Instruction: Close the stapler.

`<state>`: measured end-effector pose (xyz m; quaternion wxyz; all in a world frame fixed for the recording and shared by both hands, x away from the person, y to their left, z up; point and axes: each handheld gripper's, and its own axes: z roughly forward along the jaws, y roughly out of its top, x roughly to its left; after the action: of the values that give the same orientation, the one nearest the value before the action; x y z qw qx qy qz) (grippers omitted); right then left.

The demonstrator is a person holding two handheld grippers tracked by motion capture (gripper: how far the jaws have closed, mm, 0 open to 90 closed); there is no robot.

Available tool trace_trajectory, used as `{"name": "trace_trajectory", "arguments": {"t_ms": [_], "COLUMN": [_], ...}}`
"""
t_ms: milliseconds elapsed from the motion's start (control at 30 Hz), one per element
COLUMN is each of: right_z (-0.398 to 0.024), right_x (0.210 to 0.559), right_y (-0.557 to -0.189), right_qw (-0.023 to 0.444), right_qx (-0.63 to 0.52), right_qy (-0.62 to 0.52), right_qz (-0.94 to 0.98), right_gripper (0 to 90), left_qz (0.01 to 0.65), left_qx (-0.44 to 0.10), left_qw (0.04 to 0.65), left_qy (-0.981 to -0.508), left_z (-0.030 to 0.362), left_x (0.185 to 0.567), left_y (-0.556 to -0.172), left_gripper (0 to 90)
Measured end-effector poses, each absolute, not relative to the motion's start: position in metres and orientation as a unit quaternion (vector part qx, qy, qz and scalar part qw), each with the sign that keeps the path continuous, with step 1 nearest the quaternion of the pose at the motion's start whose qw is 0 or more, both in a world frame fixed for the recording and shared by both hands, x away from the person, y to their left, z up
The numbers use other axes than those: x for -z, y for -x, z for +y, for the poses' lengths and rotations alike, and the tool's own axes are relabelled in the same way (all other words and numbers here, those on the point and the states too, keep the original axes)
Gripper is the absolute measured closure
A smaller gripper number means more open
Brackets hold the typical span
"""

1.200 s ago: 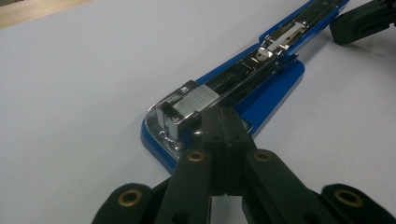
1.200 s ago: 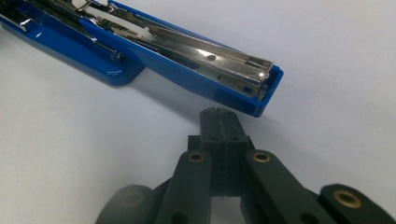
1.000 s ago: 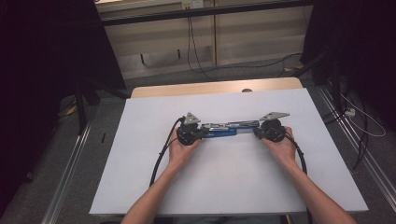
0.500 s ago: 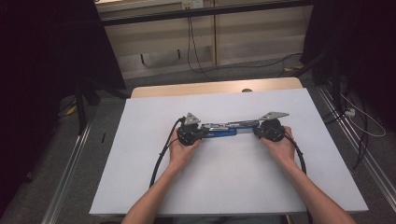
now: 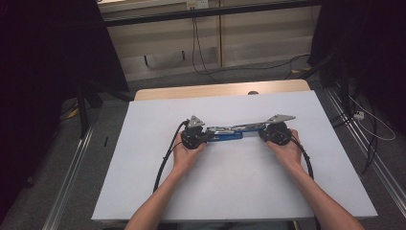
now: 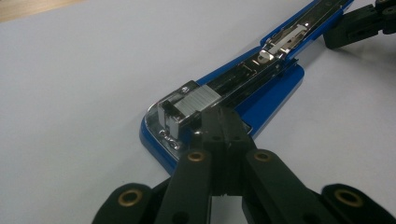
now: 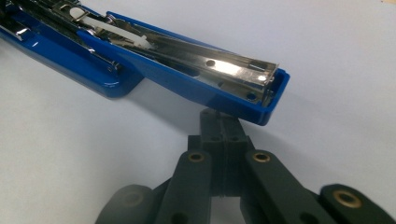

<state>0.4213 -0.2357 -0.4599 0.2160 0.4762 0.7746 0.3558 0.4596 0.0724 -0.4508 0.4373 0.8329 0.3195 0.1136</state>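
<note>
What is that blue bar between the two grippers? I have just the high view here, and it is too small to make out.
Observer: A blue stapler, swung fully open, its metal staple channel bare.
Operator: Are the left gripper's jaws open?
Observer: No. The left gripper is shut, its tip against the stapler's base end.
Operator: And the right one?
Observer: The right gripper is shut too, its tip under the raised end of the top arm; I cannot tell if it touches.

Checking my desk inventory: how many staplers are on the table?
1. The blue stapler lies opened flat mid-table, between the left gripper and right gripper. None looks hidden.
</note>
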Motion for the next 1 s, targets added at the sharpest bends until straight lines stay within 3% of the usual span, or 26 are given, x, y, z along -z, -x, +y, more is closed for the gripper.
{"name": "trace_trajectory", "arguments": {"t_ms": [1000], "right_z": [-0.2292], "right_x": [0.458], "right_y": [-0.4211], "right_qw": [0.225], "right_qx": [-0.393], "right_qy": [-0.452], "right_qz": [0.768], "right_gripper": [90.0], "left_qz": [0.326], "left_qx": [-0.111], "left_qw": [0.445], "left_qy": [-0.827], "left_z": [0.074], "left_x": [0.4524], "left_y": [-0.459], "left_gripper": [90.0]}}
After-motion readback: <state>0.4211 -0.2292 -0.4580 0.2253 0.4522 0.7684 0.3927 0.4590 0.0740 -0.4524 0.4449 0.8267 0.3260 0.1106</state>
